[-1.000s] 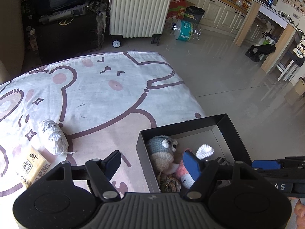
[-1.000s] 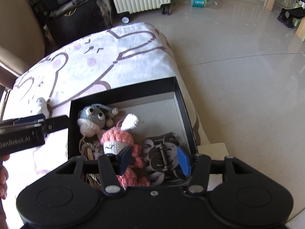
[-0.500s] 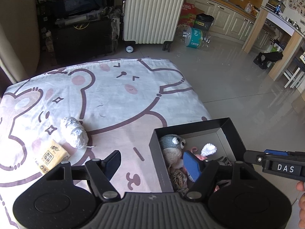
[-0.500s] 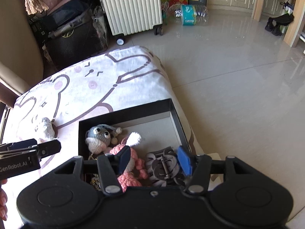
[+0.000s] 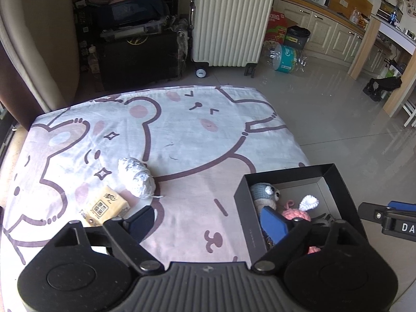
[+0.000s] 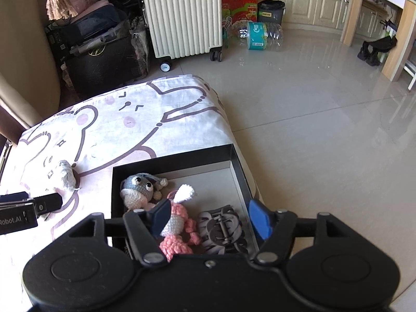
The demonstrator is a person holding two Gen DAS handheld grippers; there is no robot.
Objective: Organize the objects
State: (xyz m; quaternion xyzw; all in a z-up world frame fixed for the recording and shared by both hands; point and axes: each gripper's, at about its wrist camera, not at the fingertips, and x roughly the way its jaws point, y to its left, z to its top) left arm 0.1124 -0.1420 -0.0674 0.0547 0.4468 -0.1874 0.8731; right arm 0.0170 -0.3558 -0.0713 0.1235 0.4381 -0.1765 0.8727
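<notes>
Glossy pale floor tiles [image 6: 325, 119] fill the open side of the room, with cream kitchen cabinets [image 6: 306, 0] along the far wall, a ribbed cream suitcase [image 5: 228, 20] on wheels beyond the far edge of the surface, and a dark heap of bags and boxes [image 5: 135, 46] beside it. A red carton [image 6: 235, 2] and a large empty water bottle [image 6: 260, 35] are seen on the floor near the cabinets. The surface is covered by a white-and-pink cloth [image 5: 182, 135] printed with cartoon bears. A black box [image 6: 235, 161] is set at the right edge of the surface, at the near end; in it a grey knitted doll [image 6: 137, 189], a pink knitted doll [image 6: 176, 223] and a grey hair clip [image 6: 221, 231] are laid close together. Toward the left edge, a foil-wrapped lump [image 5: 135, 176] and a tissue pack [image 5: 106, 205] are placed just beside each other. The left gripper [image 5: 208, 221] is held over the cloth beside the box, jaws opening and wide, nothing between them. The right gripper [image 6: 210, 215] is held above the box, jaws opening, with nothing gripped.
</notes>
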